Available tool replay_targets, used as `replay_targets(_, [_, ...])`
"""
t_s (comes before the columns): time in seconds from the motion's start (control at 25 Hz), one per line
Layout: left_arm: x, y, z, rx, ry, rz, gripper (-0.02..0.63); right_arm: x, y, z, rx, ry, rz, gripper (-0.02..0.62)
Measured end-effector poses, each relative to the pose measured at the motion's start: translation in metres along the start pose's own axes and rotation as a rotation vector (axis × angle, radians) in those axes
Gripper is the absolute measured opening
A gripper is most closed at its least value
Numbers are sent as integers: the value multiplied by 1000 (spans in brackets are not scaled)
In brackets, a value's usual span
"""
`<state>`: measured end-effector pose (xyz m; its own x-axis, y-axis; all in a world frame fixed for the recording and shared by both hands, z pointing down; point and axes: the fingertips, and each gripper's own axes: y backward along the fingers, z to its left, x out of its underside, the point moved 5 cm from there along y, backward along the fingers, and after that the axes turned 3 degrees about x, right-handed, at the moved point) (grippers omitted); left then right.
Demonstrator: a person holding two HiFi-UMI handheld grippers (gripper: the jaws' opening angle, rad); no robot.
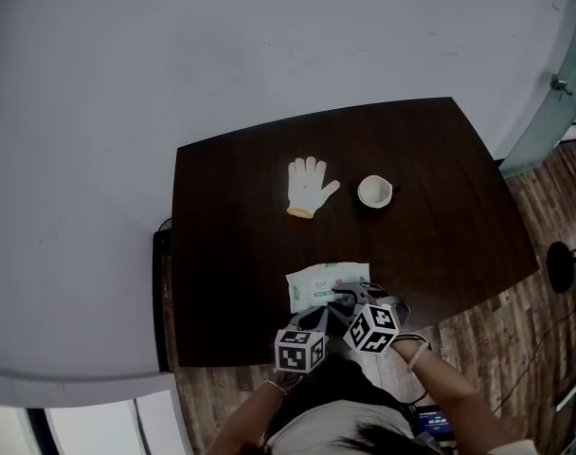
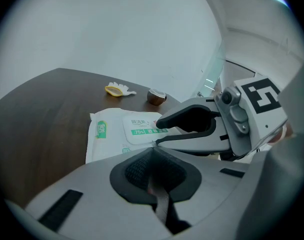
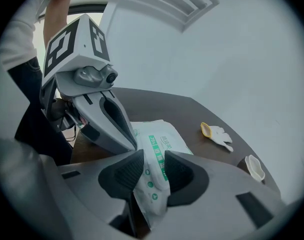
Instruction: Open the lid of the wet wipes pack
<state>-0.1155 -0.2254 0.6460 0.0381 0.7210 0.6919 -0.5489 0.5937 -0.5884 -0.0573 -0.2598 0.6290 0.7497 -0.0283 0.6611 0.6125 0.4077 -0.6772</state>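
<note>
Dark wooden tabletop (image 1: pixel 231 188), wood-plank floor (image 1: pixel 515 330) around it. Both grippers were at the near edge, side by side, markers up.

Left gripper (image 2: pixel 152 151): jaws were closed pad to pad, with nothing visible between them. Its tips sat at the near side of the wet wipes pack (image 1: pixel 326 279); contact could not be confirmed.

Right gripper (image 3: pixel 154 156): jaws were nearly closed, pinching a crumpled end of the pack's white wrapper between the pads.

Pack lay flat on the tabletop just beyond the grippers, close to the near edge. Its lid (image 2: pixel 142 126), white with green print, lay flat against the top face, and the right gripper reached over its right end.

Farther back, near mid-table: a white glove (image 1: pixel 310 187), palm flat, and a small white cup (image 1: pixel 374 191) just to its right, apart from it.
</note>
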Motion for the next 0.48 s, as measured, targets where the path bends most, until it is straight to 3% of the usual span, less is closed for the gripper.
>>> replay_targets(0.48, [0, -1, 1, 14, 8, 13, 14, -2, -2, -3, -50, 34, 4, 110])
